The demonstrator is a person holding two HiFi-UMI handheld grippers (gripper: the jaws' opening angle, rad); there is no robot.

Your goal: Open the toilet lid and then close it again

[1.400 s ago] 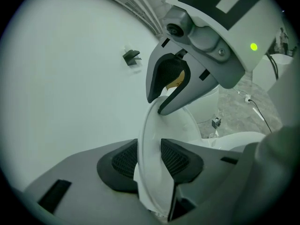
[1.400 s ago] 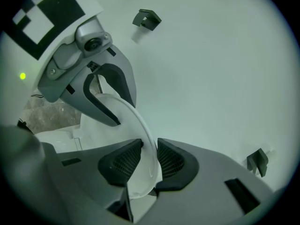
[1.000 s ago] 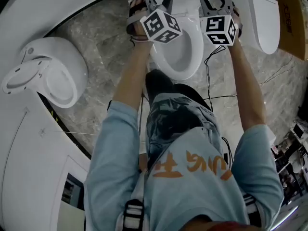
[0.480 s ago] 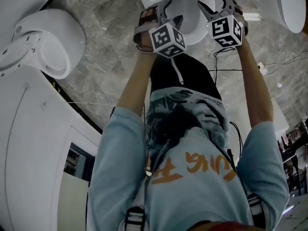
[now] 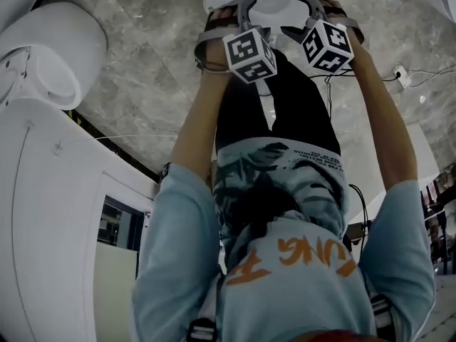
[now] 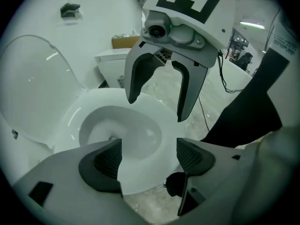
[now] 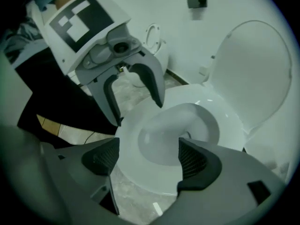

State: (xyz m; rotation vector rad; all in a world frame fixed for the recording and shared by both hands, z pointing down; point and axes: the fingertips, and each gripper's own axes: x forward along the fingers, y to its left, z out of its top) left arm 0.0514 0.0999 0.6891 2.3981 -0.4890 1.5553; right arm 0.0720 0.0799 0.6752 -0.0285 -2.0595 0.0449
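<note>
Hand-held grippers: 2.
Left hand-held gripper [image 6: 149, 156]: released. Jaws wide and have just been opening. Pads press on nothing; front rim of bowl [image 6: 117, 125] shows beyond the gap.
Right hand-held gripper [image 7: 149, 157]: same. Released, jaws have just been opening, nothing gripped.
Pose: both point steeply down, side by side over front of bowl, near each other but apart.
Toilet lid [image 7: 255, 74]: 1. Raised, standing upright behind bowl against white wall, well apart from both grippers.
Toilets: 2 sure. Task toilet, plus 2nd toilet [image 5: 53, 66] at left of head view, against white curved panel [image 5: 50, 212].
Other fixture: 1 white tank-like unit [image 6: 110, 62] w/ brown cardboard box [image 6: 125, 41] above it. Touching or not, can't tell.
Wall fitting: 1 small dark bracket [image 7: 196, 1], high on wall.
Floor [image 5: 142, 84]: grey veined stone, glossy. Thin cables [image 5: 427, 73] run across it.
Person: 1. Pale blue top w/ orange print [image 5: 285, 255], dark trousers, both forearms stretched fwd.
</note>
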